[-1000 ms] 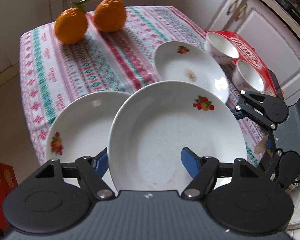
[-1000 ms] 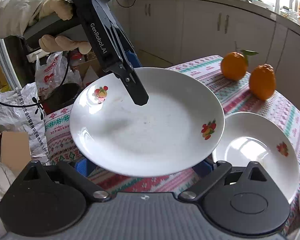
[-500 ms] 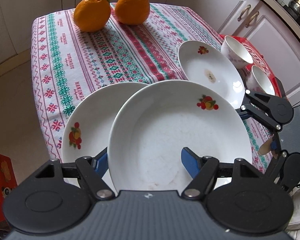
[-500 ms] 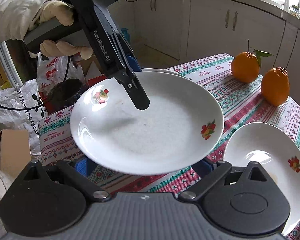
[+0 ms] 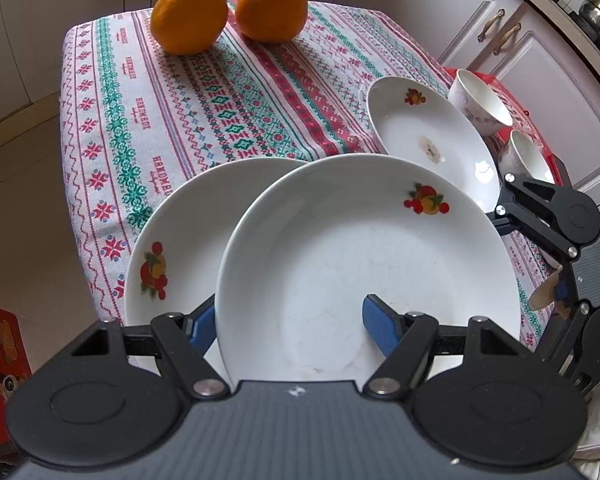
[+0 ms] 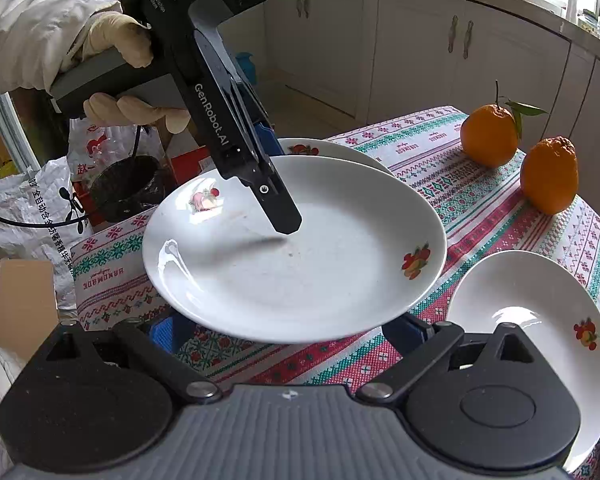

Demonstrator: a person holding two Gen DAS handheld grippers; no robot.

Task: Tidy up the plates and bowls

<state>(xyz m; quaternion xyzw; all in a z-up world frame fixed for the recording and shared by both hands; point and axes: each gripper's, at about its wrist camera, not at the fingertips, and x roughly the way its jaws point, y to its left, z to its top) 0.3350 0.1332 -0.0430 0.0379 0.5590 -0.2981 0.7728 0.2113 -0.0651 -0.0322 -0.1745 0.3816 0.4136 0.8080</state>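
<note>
My left gripper (image 5: 288, 326) is shut on the near rim of a white plate with fruit prints (image 5: 364, 256), held above the table; it also shows in the right wrist view (image 6: 296, 248), with the left gripper (image 6: 278, 216) clamping its far rim. A second white plate (image 5: 180, 240) lies on the table partly under it. A third plate (image 5: 424, 140) lies further right, also seen in the right wrist view (image 6: 536, 320). Two white bowls (image 5: 484, 104) (image 5: 526, 160) stand beyond it. My right gripper (image 6: 284, 330) is open below the held plate's rim.
Two oranges (image 5: 188, 16) (image 5: 270, 6) sit at the far end of the patterned tablecloth (image 5: 172, 112). The bowls stand on a red box (image 5: 516, 92). White cabinets (image 6: 420, 52) line the walls. Bags and a cardboard box (image 6: 24, 304) lie on the floor at left.
The held plate has moved with my left gripper towards the plate on the table's near corner and now overlaps it. The right gripper stays open beneath it.
</note>
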